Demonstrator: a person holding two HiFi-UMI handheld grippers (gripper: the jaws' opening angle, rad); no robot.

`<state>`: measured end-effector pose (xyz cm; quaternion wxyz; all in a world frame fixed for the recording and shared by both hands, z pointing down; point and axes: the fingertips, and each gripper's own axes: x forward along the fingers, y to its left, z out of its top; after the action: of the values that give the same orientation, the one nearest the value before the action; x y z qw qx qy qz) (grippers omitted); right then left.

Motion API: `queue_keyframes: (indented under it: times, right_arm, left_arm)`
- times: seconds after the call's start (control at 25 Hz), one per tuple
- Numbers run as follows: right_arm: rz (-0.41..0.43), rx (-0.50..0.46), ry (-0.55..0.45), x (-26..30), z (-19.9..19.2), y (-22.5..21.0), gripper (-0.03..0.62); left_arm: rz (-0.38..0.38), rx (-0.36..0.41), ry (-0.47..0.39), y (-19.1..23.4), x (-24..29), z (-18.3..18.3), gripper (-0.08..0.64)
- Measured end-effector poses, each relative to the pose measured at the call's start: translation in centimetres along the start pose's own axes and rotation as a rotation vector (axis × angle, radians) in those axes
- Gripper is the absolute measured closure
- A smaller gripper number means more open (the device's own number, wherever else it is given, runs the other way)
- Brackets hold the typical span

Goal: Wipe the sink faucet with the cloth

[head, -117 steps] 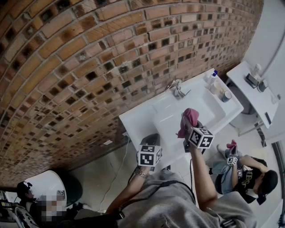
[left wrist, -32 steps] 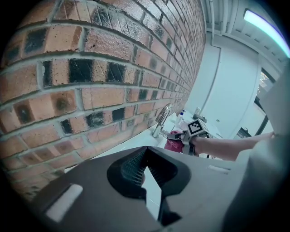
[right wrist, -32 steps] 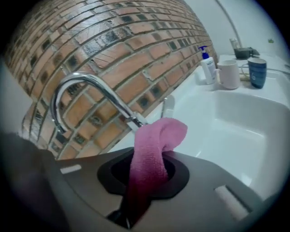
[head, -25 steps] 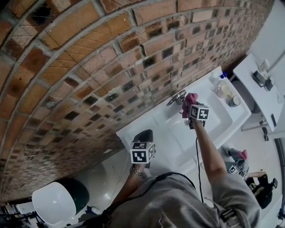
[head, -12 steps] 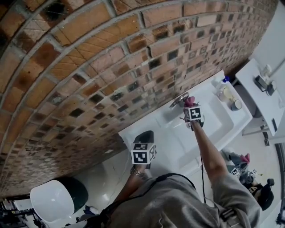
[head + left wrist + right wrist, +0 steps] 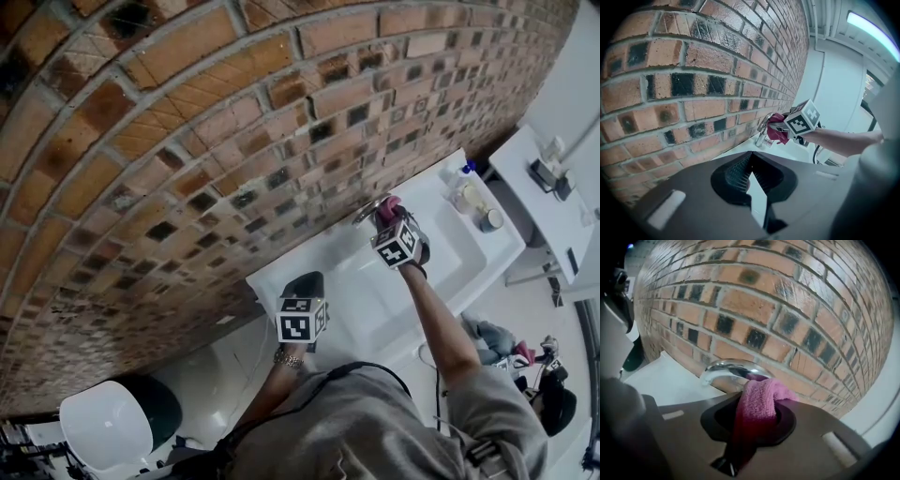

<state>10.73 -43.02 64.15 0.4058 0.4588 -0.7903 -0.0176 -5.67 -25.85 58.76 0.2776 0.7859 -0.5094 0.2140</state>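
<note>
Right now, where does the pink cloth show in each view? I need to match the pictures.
Head view: cloth right of centre, up against the faucet.
Left gripper view: cloth right of centre, bunched beside the faucet.
Right gripper view: cloth at bottom centre, clamped in the right gripper, reaching toward the faucet.
Shared landmark: the chrome faucet.

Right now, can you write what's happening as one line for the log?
task: faucet wipe | right gripper: jaws shut on pink cloth, cloth at faucet | left gripper: jaws shut, empty, away from faucet
</note>
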Motion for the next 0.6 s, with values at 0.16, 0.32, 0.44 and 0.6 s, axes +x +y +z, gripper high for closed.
queue_keyframes:
  times: [0.16, 0.32, 0.44, 0.6]
  right_arm:
    - [-0.005, -0.115, -0.001, -1.5, 0.7, 2.3, 0.531]
    - [-0.001, -0.247, 0.012, -1.8, 0.6, 5.4, 0.531]
    - [0.017, -0.322, 0.038, -1.1, -0.2, 7.4, 0.531]
    - [0.110, -0.431, 0.056, 0.0, -1.3, 11.1, 0.531]
  left_arm:
    - [0.004, -0.002, -0.012, 0.2, -0.5, 0.1, 0.541]
    - [0.010, -0.009, -0.017, 0.4, -0.7, 0.0, 0.541]
    - [0.007, -0.005, -0.021, 0.1, -0.8, 0.1, 0.541]
    - [-0.002, 0.008, -0.028, -0.4, -1.0, 0.4, 0.541]
